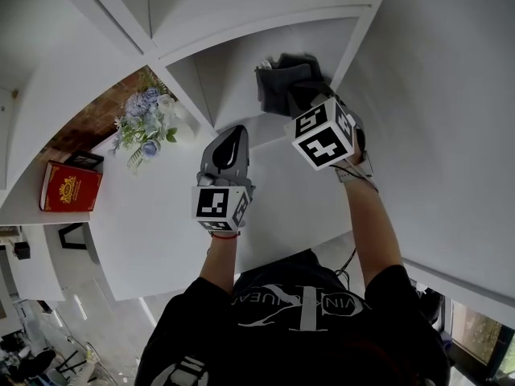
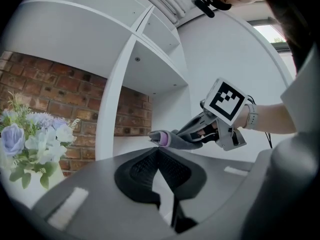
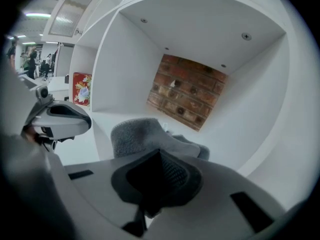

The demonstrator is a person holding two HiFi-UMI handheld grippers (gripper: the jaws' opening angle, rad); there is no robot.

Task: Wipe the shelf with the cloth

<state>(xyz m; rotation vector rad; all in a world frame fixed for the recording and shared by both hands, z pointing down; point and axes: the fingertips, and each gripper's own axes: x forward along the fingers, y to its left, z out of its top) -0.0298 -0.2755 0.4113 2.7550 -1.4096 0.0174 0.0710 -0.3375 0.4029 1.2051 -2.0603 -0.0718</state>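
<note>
Cloth (image 1: 283,83) sits in the far compartment of the shelf (image 1: 233,79), pinched between the fingers of the right gripper (image 3: 159,156). The fingers of the left gripper (image 2: 157,151) are pressed together, empty, on the near side, outside the compartment. Press the cloth flat on the shelf, sweep in overlapping strokes and reach the corners. Cloth-to-shelf contact is hidden behind the right gripper. Remaining dirt cannot be made out.

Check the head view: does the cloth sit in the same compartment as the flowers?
No, a white divider stands between the cloth and the flowers.
</note>
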